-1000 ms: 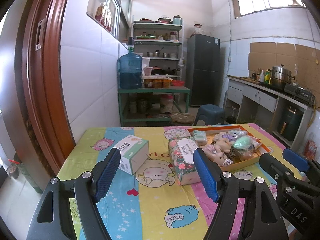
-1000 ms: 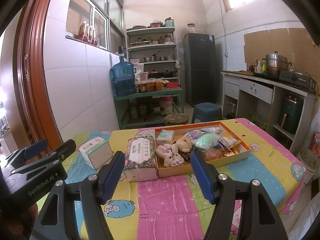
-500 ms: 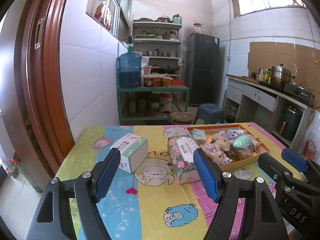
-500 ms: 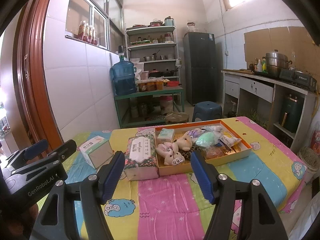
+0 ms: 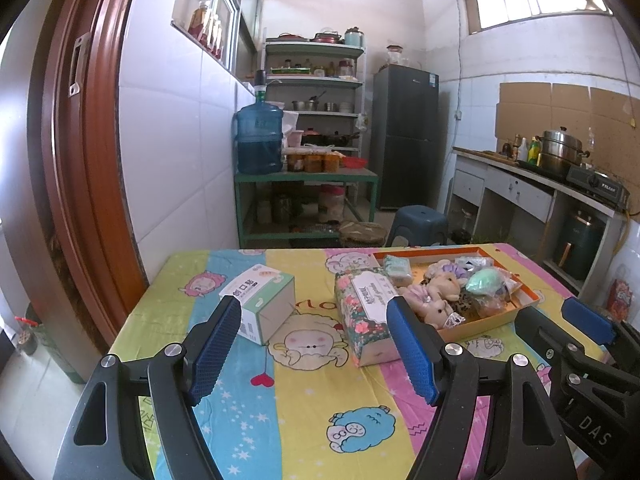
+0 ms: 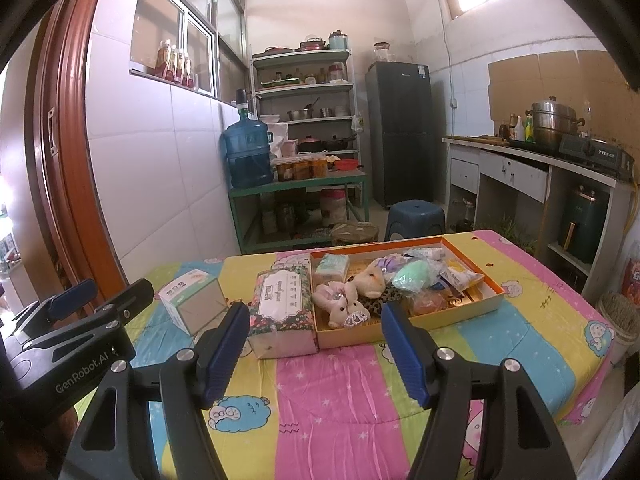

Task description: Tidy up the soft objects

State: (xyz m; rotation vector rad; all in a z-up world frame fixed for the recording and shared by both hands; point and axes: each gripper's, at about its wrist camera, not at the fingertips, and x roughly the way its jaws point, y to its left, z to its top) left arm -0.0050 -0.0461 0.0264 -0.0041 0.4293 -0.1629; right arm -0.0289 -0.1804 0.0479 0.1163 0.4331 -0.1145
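An orange tray point(image 6: 494, 300) point(image 5: 496, 322) on the cartoon tablecloth holds plush bunnies point(image 6: 342, 300) point(image 5: 434, 298), a mint soft ball point(image 6: 414, 276) point(image 5: 482, 282), a tissue pack point(image 6: 331, 267) and several small packets. A floral tissue pack point(image 6: 282, 312) point(image 5: 366, 312) lies against the tray's left side. A white-green box point(image 6: 192, 304) point(image 5: 260, 306) lies further left. My left gripper point(image 5: 312, 344) is open and empty, above the near table. My right gripper point(image 6: 314, 352) is open and empty, short of the tray.
The table point(image 6: 340, 392) fills the foreground. Behind it stand a green rack with a water jug point(image 6: 246, 154), a shelf unit, a dark fridge point(image 6: 400, 132) and a blue stool point(image 6: 416, 218). A counter with a pot and stove point(image 6: 560, 152) runs along the right wall.
Both grippers have drifted slightly back from the table. Both stay open and empty. Nothing on the table has moved.
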